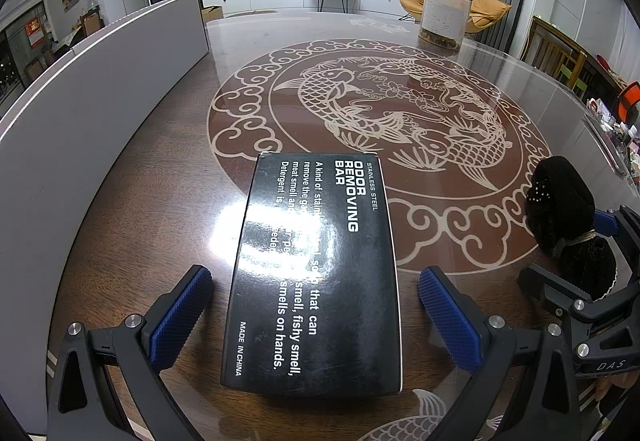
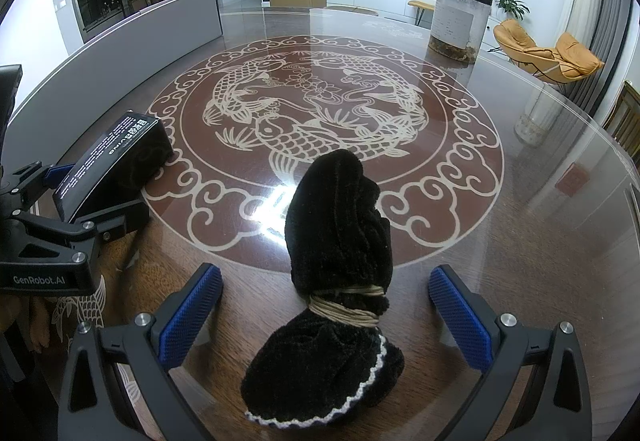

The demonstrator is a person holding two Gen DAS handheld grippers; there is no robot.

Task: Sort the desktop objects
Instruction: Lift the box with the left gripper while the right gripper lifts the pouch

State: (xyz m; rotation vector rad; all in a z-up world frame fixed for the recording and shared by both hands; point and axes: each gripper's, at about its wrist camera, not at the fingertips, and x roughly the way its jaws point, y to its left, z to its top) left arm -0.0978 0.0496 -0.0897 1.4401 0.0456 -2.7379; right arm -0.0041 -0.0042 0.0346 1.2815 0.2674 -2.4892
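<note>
A black box (image 1: pixel 316 273) printed "ODOR REMOVING BAR" lies flat on the glass-topped table (image 1: pixel 400 41). My left gripper (image 1: pixel 316 305) is open, its blue pads (image 1: pixel 180 313) standing apart from both long sides of the box. A black velvet pouch (image 2: pixel 340 253) tied with tan cord lies between the spread fingers of my right gripper (image 2: pixel 324 313), which is open and not touching it. The pouch (image 1: pixel 568 225) and right gripper (image 1: pixel 592 301) show at the right of the left wrist view. The box (image 2: pixel 116 157) and left gripper (image 2: pixel 52 225) show at the left of the right wrist view.
A long grey panel (image 1: pixel 100 101) stands along the table's left side. A clear jar (image 1: pixel 444 17) with a dark lid sits at the far right of the table. The table's middle bears a fish pattern (image 1: pixel 380 113). Chairs (image 1: pixel 552 53) stand beyond the right edge.
</note>
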